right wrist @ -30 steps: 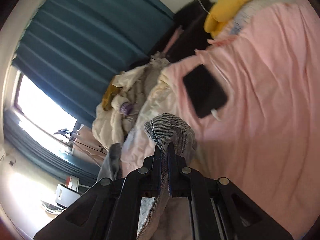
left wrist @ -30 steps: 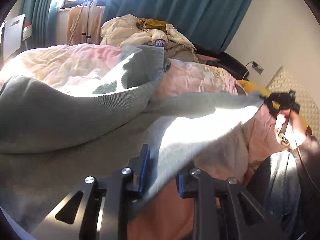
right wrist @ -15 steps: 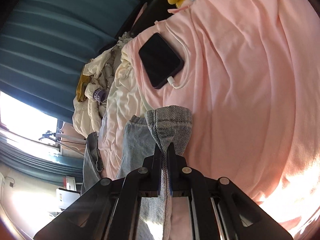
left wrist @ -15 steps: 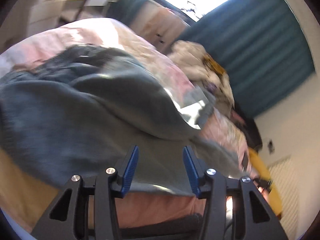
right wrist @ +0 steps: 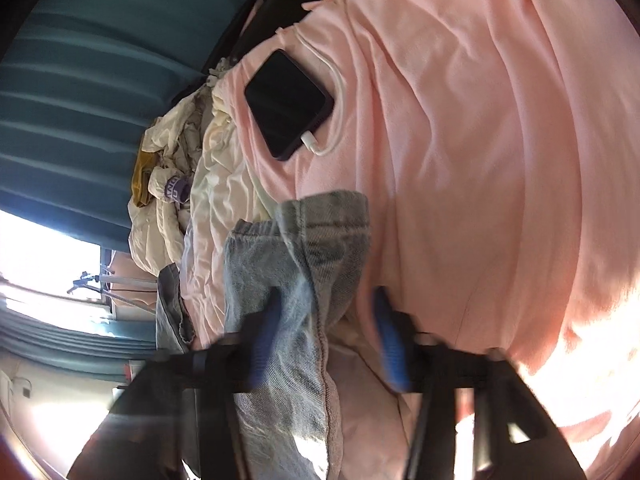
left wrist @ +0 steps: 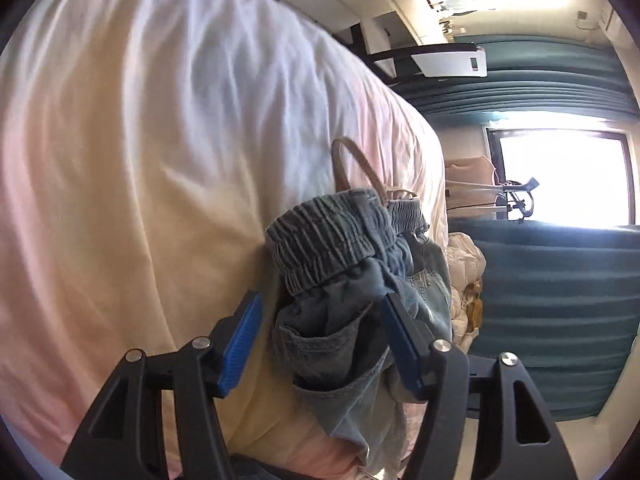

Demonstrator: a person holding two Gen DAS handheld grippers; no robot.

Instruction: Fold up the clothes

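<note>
Both grippers, left gripper and right gripper, are spread apart around the jeans; they could slide off the bed.

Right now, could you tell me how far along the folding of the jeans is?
Early to midway. Done: the jeans lie on the pink bedding. In hand: both grippers are open, the left gripper straddling the elastic waistband, the right gripper around a leg hem. Left: no finished fold shows, and the clothes pile by the curtain waits.
</note>
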